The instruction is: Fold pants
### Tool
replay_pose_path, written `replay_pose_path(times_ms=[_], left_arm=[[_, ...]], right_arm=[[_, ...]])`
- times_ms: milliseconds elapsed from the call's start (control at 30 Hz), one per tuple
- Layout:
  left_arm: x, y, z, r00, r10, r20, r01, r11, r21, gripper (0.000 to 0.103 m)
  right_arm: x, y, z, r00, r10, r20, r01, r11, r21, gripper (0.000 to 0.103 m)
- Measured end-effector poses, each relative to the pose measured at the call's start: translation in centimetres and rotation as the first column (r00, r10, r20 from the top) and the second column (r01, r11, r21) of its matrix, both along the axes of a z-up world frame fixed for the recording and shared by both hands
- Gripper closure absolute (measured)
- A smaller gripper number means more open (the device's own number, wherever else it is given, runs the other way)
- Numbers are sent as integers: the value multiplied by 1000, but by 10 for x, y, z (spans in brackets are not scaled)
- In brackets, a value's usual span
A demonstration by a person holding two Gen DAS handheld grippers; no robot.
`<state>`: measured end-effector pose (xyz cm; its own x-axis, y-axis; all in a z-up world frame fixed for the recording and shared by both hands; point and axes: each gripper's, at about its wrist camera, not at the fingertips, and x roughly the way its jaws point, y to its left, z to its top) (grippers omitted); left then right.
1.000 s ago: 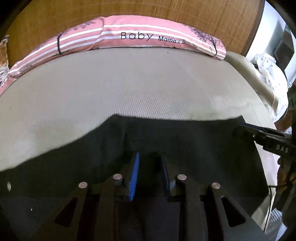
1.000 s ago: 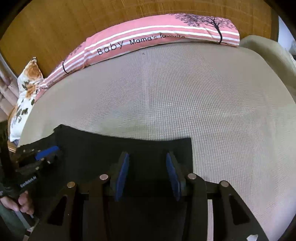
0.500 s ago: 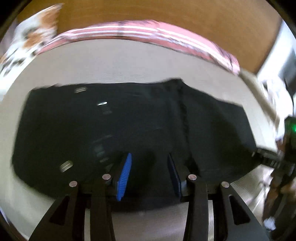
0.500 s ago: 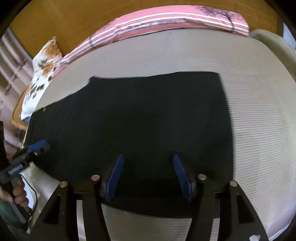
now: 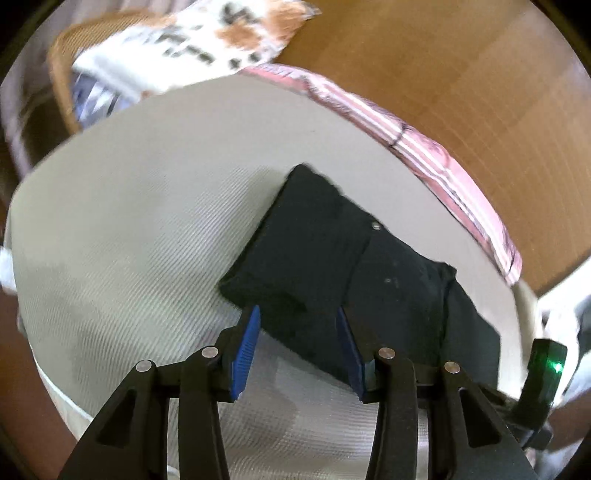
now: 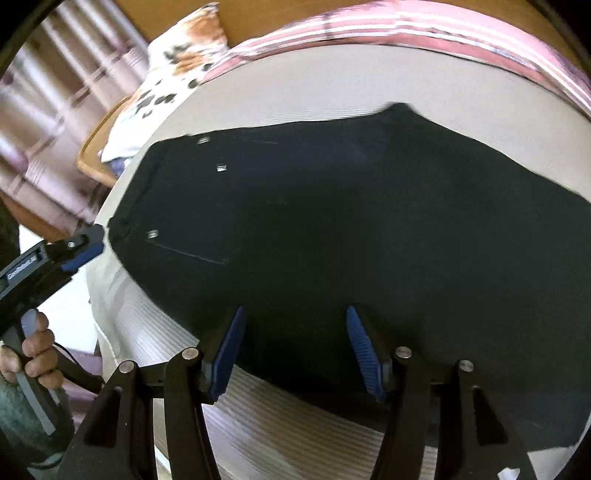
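The black fabric pants point(image 6: 351, 229) lie flat, folded, across the beige woven bed mat point(image 5: 129, 229), below the pink striped long pillow point(image 6: 424, 26). Next I would take the waistband end cleanly and carry it over evenly. The right gripper point(image 6: 295, 347) and left gripper point(image 5: 295, 350) have just been opening, jaws released, nothing clamped (white lettering on the left gripper's body is unreadable).
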<state>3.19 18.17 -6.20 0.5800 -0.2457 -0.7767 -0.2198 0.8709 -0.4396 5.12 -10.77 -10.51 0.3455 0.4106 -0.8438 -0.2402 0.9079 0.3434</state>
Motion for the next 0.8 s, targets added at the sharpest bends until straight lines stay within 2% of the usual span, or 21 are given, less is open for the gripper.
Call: replay_pose_path(times_ms=[133,267,467,600,700,800], left_arm=[[-2,11,-18,999,34,-40,-38,993,-113,56],[3,16,-37,997,32,-69,-49,965,-259,55],[8,24,-53,994,74,-83,-98,938,-332,54],[14,29,-60,997,71,-42,-82,930,-358,54],[17,36,-68,994,103,-27,-105,900,-422,54],[20,39,-75,993,120,-11,-112,884,-454,54]], right_arm=[[0,7,9,1000,4,-2,-4,997,81,49],[-5,-8,15,999,-37,-6,37,994,105,48],[-5,-24,16,996,-90,-22,92,988,123,48],[-3,-23,14,996,-90,-29,92,989,118,48],[-4,-22,12,996,-82,-35,86,990,112,48],[-4,-22,11,996,-82,-38,86,989,117,48]])
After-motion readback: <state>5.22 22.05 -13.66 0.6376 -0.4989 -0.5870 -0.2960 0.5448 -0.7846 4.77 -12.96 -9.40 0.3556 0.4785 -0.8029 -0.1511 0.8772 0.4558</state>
